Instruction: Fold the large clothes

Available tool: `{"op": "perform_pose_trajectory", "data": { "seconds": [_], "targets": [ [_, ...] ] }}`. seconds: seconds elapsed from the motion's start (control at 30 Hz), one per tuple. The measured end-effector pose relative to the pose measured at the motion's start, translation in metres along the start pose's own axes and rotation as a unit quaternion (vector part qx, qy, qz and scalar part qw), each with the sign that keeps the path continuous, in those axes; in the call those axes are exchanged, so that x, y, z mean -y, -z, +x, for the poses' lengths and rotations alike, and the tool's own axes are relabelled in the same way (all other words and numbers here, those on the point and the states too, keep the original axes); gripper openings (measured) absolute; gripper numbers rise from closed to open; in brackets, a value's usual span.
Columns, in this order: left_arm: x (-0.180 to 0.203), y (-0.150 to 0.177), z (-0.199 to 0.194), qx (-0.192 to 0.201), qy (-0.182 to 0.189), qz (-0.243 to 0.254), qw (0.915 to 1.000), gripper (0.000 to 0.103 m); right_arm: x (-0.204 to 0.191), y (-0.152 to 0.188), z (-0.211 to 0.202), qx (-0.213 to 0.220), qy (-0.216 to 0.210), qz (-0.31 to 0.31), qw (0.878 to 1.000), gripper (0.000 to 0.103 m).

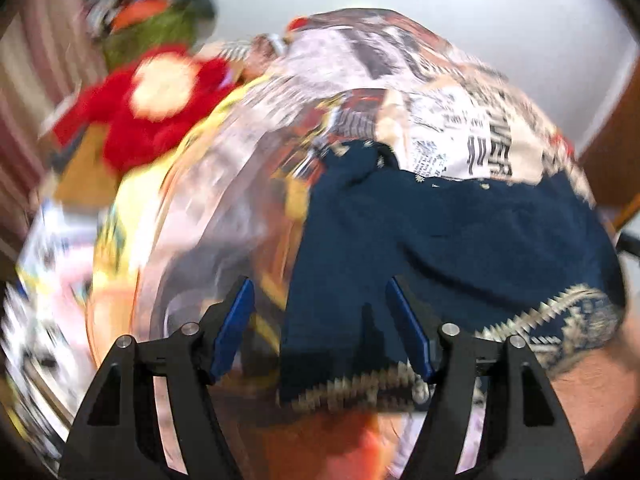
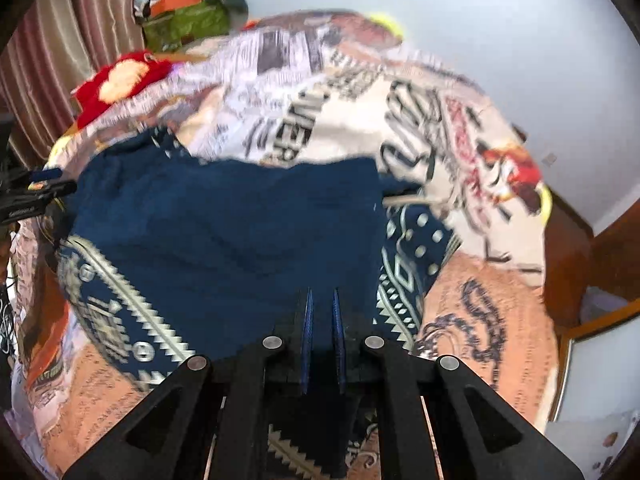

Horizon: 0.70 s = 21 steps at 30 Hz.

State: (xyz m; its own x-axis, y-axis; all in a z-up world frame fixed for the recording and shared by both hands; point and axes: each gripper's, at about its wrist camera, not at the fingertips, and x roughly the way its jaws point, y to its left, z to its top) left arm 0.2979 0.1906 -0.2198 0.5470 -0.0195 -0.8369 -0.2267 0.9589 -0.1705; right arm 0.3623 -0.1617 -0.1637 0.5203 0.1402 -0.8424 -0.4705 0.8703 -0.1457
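— Where is the garment?

— The navy garment (image 2: 224,232) lies spread on the bed (image 2: 480,320), over a bedspread (image 1: 460,128) printed like newspaper, with orange patches nearer to me. Its cloth is dark blue, with a pale zigzag border (image 2: 132,300) running along the hem and a patterned panel at its right side in the right wrist view.

— What are your jaws doing?

— My right gripper (image 2: 322,316) has its jaws pressed nearly together, the two blue pads (image 2: 307,328) standing upright with only a thin slit between. They pinch the near edge of the navy garment; dark cloth rises between the pads and more hangs below them, the zigzag trim showing underneath. My left gripper (image 1: 320,320) has its jaws spread wide. The garment's left edge falls between them, the hem's zigzag lying just below the right pad (image 1: 408,328), but neither pad visibly clamps the cloth.

— What else is around?

— A red plush toy (image 1: 152,116) with a pale round patch sits at the far left of the bed, apart from the garment. Behind it is a green bag (image 2: 184,20) heaped with things, against a striped curtain (image 2: 60,40). A plain white wall (image 2: 520,40) is beyond. Both views are blurred, the left one more so.
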Motion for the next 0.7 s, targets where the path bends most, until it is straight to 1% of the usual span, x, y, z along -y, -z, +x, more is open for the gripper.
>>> {"op": "perform_pose_trajectory", "data": {
  "seconds": [0.03,0.07,0.1,0.13,0.17,0.2,0.27,0.3,0.33,0.4,0.53,0.57,0.63,0.67,0.7],
  "targets": [
    [-0.011,0.008,-0.004,-0.006,0.017,-0.033,0.9993,0.071,-0.006,-0.002,-0.006,0.008,-0.005,-0.004,1.000,0.006],
    [-0.018,0.016,-0.006,-0.011,0.033,-0.064,0.9974,0.074,-0.016,-0.004,-0.014,0.017,-0.015,-0.009,1.000,0.006],
    [-0.028,0.027,-0.007,-0.019,0.055,-0.102,0.9930,0.077,-0.022,-0.005,-0.018,0.022,-0.022,-0.014,0.999,0.006],
    [-0.037,0.038,-0.006,-0.028,0.078,-0.140,0.9867,0.079,-0.033,-0.007,-0.023,0.026,-0.034,-0.024,0.999,0.006],
    [-0.041,0.047,-0.004,-0.039,0.094,-0.165,0.9810,0.079,-0.043,-0.007,-0.025,0.027,-0.044,-0.030,0.998,0.006],
    [-0.045,0.057,-0.002,-0.050,0.117,-0.189,0.9736,0.079,-0.053,-0.008,-0.025,0.027,-0.055,-0.036,0.997,0.006],
    [-0.050,0.077,0.007,-0.074,0.165,-0.242,0.9533,0.079,-0.073,-0.009,-0.020,0.024,-0.077,-0.044,0.996,0.006],
    [-0.051,0.083,0.011,-0.084,0.181,-0.260,0.9448,0.079,-0.082,-0.009,-0.017,0.020,-0.081,-0.047,0.995,0.006],
    [-0.051,0.091,0.017,-0.096,0.203,-0.280,0.9334,0.079,-0.090,-0.009,-0.013,0.015,-0.085,-0.049,0.995,0.006],
    [-0.047,0.102,0.024,-0.108,0.232,-0.308,0.9164,0.079,-0.102,-0.007,-0.004,0.004,-0.091,-0.051,0.995,0.006],
    [-0.038,0.106,0.037,-0.109,0.272,-0.342,0.8926,0.079,-0.113,-0.003,0.009,-0.011,-0.087,-0.056,0.995,0.006],
    [-0.035,0.106,0.043,-0.110,0.286,-0.353,0.8838,0.079,-0.112,-0.002,0.011,-0.014,-0.087,-0.057,0.995,0.006],
    [-0.030,0.103,0.053,-0.113,0.306,-0.368,0.8707,0.079,-0.109,-0.001,0.017,-0.022,-0.085,-0.054,0.995,0.006],
    [-0.028,0.102,0.058,-0.113,0.313,-0.376,0.8650,0.079,-0.107,-0.002,0.020,-0.027,-0.086,-0.050,0.995,0.006],
    [-0.029,0.100,0.060,-0.111,0.314,-0.381,0.8627,0.079,-0.104,-0.003,0.023,-0.031,-0.088,-0.047,0.995,0.006]
  ]
}}
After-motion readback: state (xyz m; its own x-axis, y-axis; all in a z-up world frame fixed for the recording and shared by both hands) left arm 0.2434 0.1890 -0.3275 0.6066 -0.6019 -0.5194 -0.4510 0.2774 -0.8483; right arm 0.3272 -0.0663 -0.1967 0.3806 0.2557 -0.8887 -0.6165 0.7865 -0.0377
